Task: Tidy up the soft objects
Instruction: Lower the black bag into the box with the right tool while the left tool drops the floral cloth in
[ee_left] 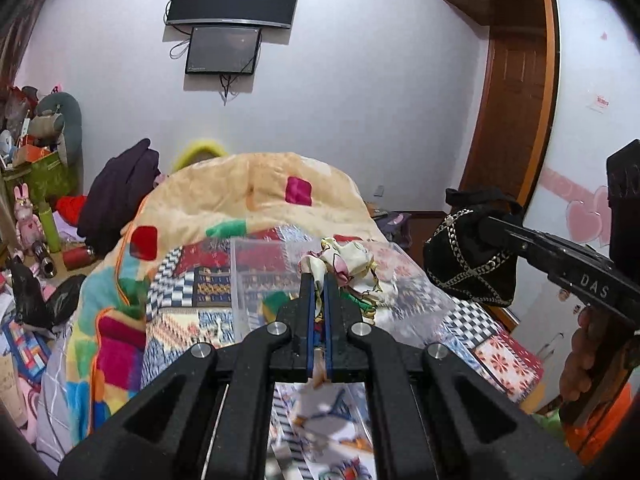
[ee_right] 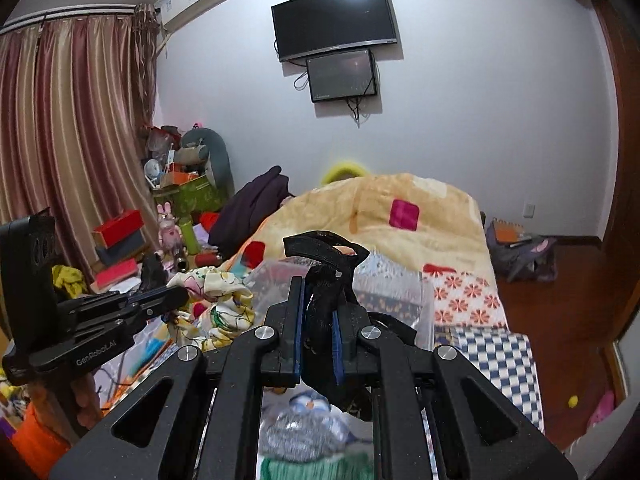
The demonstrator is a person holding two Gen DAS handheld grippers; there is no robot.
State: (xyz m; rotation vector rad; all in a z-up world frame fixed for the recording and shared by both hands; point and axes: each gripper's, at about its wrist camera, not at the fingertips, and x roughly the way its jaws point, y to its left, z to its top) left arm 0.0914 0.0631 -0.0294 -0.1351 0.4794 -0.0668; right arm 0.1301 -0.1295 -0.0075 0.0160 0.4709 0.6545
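Currently: both grippers are carrying soft items above the clear plastic bin [ee_left: 276,276]; sorting is partway done.

Left gripper [ee_left: 319,280] is clamping a cream printed cloth [ee_left: 352,264], jaws nearly closed on it, and is holding it just above the bin's near edge. Right gripper [ee_right: 319,300] is pinching a black studded pouch [ee_left: 470,260] by its strap, jaws closed around the fabric, and is suspending it beside the bin, on its right. Bin is resting on the patchwork bedspread [ee_left: 500,352] in front of the heaped blanket [ee_left: 248,192]. Some coloured material appears to be lying inside the bin already, though its contents are unclear. Judged remaining: releasing both held items into the bin.
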